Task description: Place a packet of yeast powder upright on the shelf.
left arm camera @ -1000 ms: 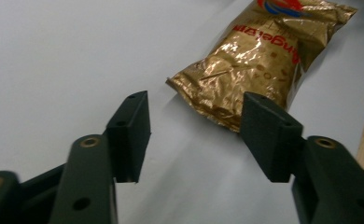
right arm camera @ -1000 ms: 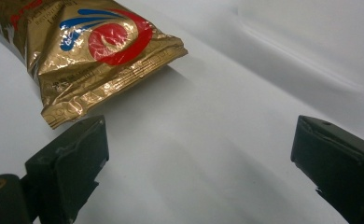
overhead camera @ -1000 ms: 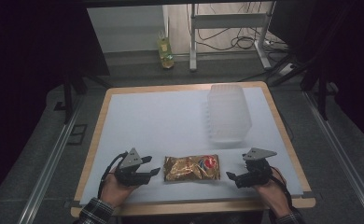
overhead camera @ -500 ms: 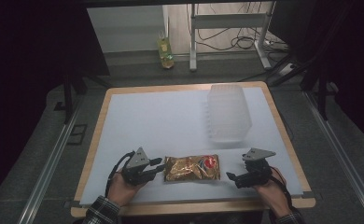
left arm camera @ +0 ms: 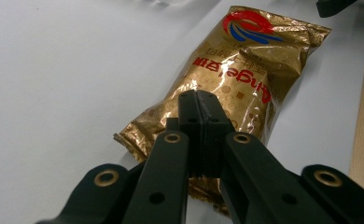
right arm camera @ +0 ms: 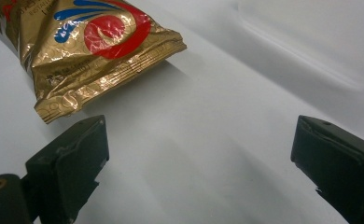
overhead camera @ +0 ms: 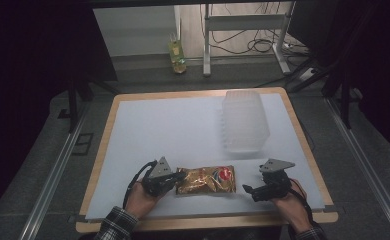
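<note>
Left hand-held gripper [left arm camera: 199,100] clamped on the near end of a gold foil snack packet [overhead camera: 206,180]; right hand-held gripper [right arm camera: 199,154] released beside the other end.

The left jaws have just been closing and now meet, apparently with the packet's crimped end seam pinched between them; the packet lies flat on the white counter [overhead camera: 173,130], near its front edge, between the two hands. It looks light, puffed and crinkly, with slick foil that could slide out of a shallow pinch and contents that would crush under a squeeze on the belly. The flat sealed ends are the safest holds. A clear plastic tub [overhead camera: 245,120] stands well apart, farther back.
</note>
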